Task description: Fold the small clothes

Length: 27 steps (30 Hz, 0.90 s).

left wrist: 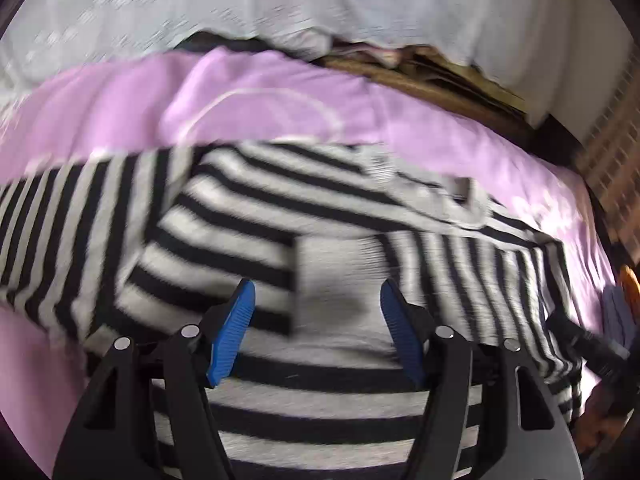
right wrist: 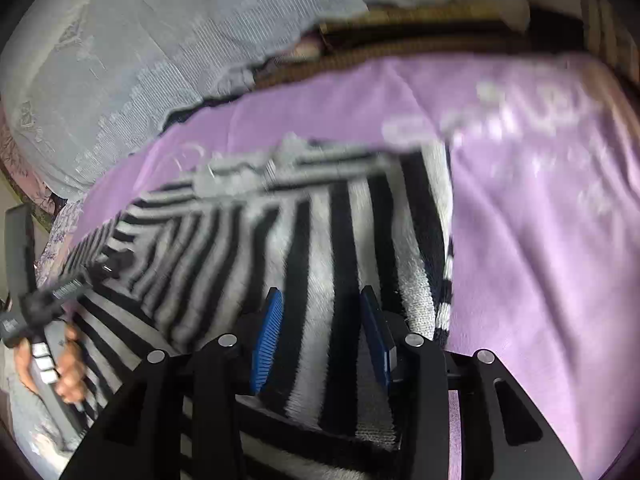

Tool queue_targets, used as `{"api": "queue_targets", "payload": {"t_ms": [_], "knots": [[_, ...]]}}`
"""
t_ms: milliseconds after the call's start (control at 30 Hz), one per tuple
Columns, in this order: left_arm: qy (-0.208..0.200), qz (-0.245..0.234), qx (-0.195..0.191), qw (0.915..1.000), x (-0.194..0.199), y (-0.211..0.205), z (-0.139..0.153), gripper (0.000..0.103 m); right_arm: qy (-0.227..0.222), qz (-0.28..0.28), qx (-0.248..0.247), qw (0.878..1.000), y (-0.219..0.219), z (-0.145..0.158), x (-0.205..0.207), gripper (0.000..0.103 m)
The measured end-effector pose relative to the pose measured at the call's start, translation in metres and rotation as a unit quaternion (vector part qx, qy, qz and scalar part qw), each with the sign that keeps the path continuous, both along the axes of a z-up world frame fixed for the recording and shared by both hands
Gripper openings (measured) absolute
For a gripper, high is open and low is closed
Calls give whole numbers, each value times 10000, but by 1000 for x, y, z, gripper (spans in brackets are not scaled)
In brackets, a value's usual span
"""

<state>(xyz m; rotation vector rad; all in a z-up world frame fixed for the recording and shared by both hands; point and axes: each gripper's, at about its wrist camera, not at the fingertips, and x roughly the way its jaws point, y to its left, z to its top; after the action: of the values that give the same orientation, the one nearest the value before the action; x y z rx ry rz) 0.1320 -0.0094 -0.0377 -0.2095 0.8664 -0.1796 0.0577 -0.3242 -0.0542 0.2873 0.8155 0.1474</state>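
Observation:
A black-and-white striped garment [left wrist: 224, 216] lies spread on a purple sheet [left wrist: 280, 96]. One sleeve is folded across its body, and the grey cuff [left wrist: 336, 268] ends just ahead of my left gripper [left wrist: 318, 312]. That gripper hovers over the garment with its blue pads [left wrist: 236, 328] wide apart and pinching nothing; it is open. In the right wrist view my right gripper [right wrist: 320, 324] is over the garment's right side [right wrist: 320, 248]. Striped cloth lies between its pads [right wrist: 267, 340], which stand apart from it, so it is open.
A white lace cover [left wrist: 200, 4] lies bunched beyond the sheet, with brown bedding [left wrist: 448, 76] showing under it. The person's hand [right wrist: 68, 368] holds the left tool at the left of the right wrist view. Bare purple sheet [right wrist: 540, 240] extends to the right.

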Motion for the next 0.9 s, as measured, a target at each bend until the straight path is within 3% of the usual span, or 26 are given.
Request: {"api": "queue_targets", "payload": {"t_ms": [67, 133, 200, 267, 400, 500, 533, 600, 667, 733, 767, 833, 900], "knots": [[96, 108, -609, 9980, -6, 31, 5, 62, -30, -68, 229, 9997, -7, 8, -2, 41], [-27, 334, -872, 9956, -18, 61, 16, 66, -314, -316, 392, 9982, -13, 17, -19, 54], [-214, 612, -1002, 9929, -33, 97, 29, 79, -614, -457, 489, 9959, -22, 23, -39, 71], [-280, 838, -1081, 9902, -43, 124, 34, 83, -722, -636, 524, 9940, -31, 22, -54, 80], [-104, 1539, -1182, 9809, -65, 194, 21, 83, -533, -1031, 1013, 9881, -55, 4, -63, 88], [150, 2053, -1795, 9620, -75, 243, -5, 83, -423, -1096, 1258, 9851, -62, -8, -58, 94], [178, 2103, -2192, 9526, -73, 257, -13, 83, -462, -1003, 1212, 9865, -58, -9, -58, 97], [124, 2167, -2631, 9401, -68, 273, -16, 83, -435, -926, 991, 9898, -52, -9, -57, 100], [110, 2238, -2808, 9332, -58, 283, -17, 83, -403, -937, 950, 9902, -50, -10, -57, 100], [89, 2350, -2951, 9261, -47, 292, -20, 80, -434, -944, 1015, 9894, -52, -11, -59, 100], [81, 2407, -2970, 9240, -43, 296, -23, 73, -460, -940, 1029, 9892, -52, -11, -60, 100], [96, 2462, -2929, 9239, -33, 299, -28, 56, -517, -929, 1073, 9885, -52, -11, -63, 100], [116, 2495, -2966, 9218, -30, 305, -35, 31, -512, -896, 1094, 9886, -53, -11, -64, 100]]}}
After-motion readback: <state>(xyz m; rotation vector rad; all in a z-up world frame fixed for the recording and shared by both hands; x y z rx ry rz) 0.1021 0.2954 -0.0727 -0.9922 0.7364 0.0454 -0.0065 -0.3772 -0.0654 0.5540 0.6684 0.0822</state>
